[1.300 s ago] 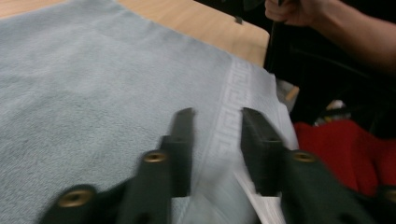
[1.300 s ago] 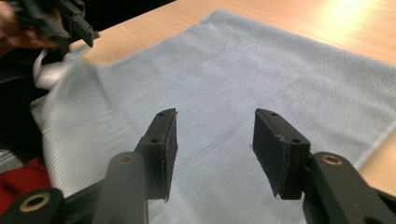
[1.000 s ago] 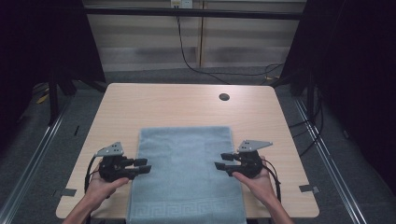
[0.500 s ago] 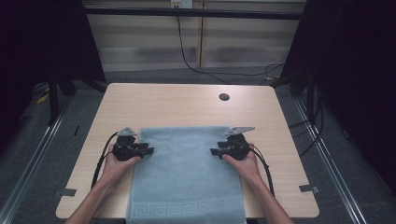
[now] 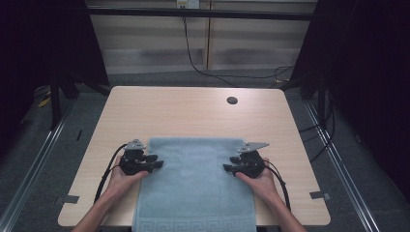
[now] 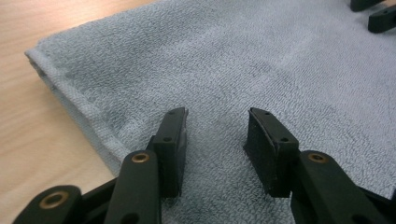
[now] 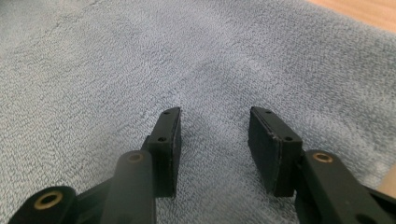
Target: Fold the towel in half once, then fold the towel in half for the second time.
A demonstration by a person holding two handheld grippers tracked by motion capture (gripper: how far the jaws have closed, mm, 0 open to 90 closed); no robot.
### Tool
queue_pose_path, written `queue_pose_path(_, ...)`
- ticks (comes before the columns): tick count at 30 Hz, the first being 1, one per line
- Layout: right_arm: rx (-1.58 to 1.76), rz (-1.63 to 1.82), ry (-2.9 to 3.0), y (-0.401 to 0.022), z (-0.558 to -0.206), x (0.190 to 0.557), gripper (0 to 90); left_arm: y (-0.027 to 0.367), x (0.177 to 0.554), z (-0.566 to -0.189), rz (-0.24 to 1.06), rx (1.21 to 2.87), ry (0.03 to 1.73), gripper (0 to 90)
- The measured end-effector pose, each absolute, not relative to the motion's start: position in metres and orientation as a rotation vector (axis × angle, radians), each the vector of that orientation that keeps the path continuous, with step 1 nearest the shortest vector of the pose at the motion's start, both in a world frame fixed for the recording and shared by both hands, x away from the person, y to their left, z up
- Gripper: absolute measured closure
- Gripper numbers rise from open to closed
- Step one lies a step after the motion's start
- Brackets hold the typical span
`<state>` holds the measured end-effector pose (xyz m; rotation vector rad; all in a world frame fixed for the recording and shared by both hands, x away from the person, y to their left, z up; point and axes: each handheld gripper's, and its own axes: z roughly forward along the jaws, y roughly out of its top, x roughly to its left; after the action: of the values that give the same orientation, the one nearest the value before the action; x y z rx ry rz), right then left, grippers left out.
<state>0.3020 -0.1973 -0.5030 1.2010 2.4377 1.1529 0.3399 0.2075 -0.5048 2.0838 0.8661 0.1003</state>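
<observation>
A blue-grey towel (image 5: 193, 188) lies flat on the wooden table (image 5: 183, 111), its near end hanging over the front edge. My left gripper (image 5: 155, 162) rests at the towel's left edge near the far corner. Its jaws are open over the cloth (image 6: 233, 60), and the hem runs beside the left fingertip (image 6: 170, 140). My right gripper (image 5: 229, 164) sits at the right edge, pointing inward. Its jaws have just been closing a little but stand open (image 7: 215, 119), with only flat towel (image 7: 140, 56) below and nothing pinched. The right gripper's fingertips (image 6: 380, 16) also show across the towel in the left gripper view.
A dark round hole (image 5: 232, 100) sits in the tabletop at the far right. Bare wood stretches beyond the towel and on both sides. Cables (image 5: 193, 53) run over the floor behind the table, and metal rails (image 5: 38, 150) flank it.
Both hands went forward along the towel's sides toward its far corners, then drew back a little and sank, so the jaws now lie low over the cloth.
</observation>
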Motion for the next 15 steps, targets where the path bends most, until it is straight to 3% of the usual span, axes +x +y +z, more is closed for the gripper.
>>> queue_pose_path(15,1.192,1.141,2.524,-0.202,-0.497,0.262,54.5,0.21,0.29,-0.499,0.035,2.143,0.803,58.0)
